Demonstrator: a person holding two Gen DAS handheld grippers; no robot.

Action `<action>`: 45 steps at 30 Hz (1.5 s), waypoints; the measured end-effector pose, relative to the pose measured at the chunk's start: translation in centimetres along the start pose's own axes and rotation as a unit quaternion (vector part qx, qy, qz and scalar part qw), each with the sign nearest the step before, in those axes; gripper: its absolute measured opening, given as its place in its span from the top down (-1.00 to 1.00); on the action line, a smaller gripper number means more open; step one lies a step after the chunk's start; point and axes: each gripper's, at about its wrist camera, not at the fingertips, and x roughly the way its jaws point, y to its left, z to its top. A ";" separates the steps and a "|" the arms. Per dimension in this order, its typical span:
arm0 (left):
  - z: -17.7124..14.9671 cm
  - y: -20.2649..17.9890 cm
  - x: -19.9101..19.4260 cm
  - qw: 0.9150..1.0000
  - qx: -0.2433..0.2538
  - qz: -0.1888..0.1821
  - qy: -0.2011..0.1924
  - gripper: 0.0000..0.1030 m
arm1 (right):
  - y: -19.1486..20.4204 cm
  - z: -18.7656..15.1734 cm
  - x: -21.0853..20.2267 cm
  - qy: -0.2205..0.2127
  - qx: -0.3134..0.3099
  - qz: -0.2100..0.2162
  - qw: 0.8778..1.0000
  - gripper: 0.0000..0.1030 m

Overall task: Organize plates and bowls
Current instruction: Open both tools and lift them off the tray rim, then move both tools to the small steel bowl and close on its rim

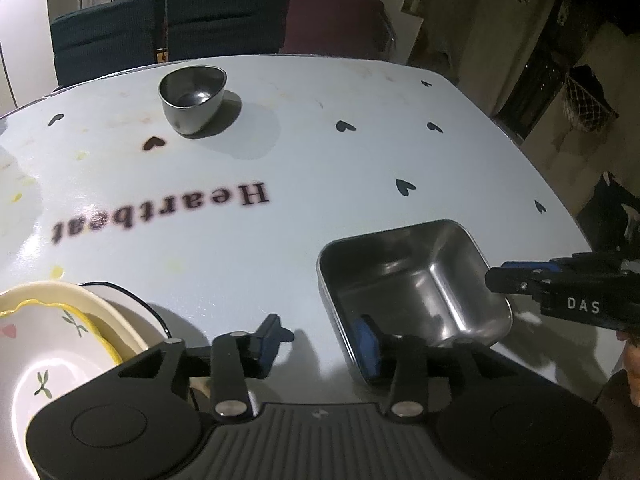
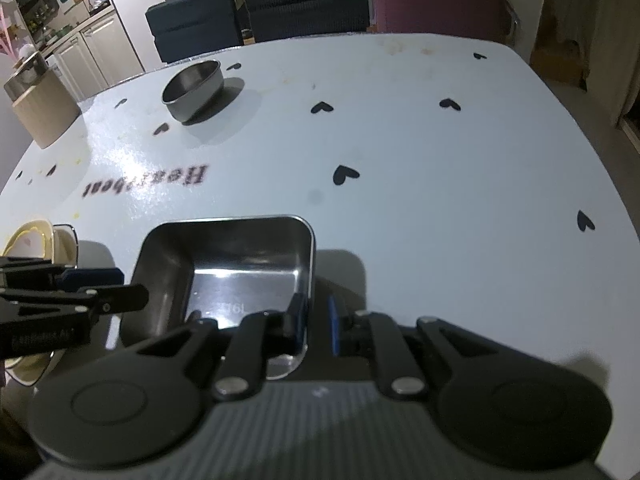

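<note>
A square steel tray [image 1: 416,292] sits on the white bench [image 1: 304,168] near its front edge, with both grippers at its walls. The left gripper [image 1: 320,344] stands with its fingers well apart: one blue pad is inside the tray against the near-left wall, the other outside over bare bench, so the wall lies between them unpinched. The right gripper [image 2: 314,322] straddles the tray's right wall with a narrow gap; its pads look slightly clear of the metal, though the dim light makes contact hard to judge. A round steel bowl [image 1: 192,98] stands well apart toward the far side of the bench, beyond the printed word "Heartbeat". At the left front corner, a cream floral bowl [image 1: 48,344] rests nested in stacked plates [image 1: 120,300]
</note>
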 end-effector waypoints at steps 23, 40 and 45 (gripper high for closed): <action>0.3 2.6 -4.1 0.998 -0.006 -0.005 -0.057 -1.00 | -0.4 -1.1 -4.9 -0.085 0.003 -0.026 0.996 -0.99; 3.2 9.6 -8.8 0.991 -0.052 0.038 -0.121 -1.00 | 5.1 3.1 -3.2 -0.117 0.001 -0.012 0.993 -0.99; 4.3 11.7 -9.4 0.988 -0.070 0.049 -0.128 -1.00 | 7.1 5.3 -2.1 -0.127 0.001 -0.003 0.992 -0.99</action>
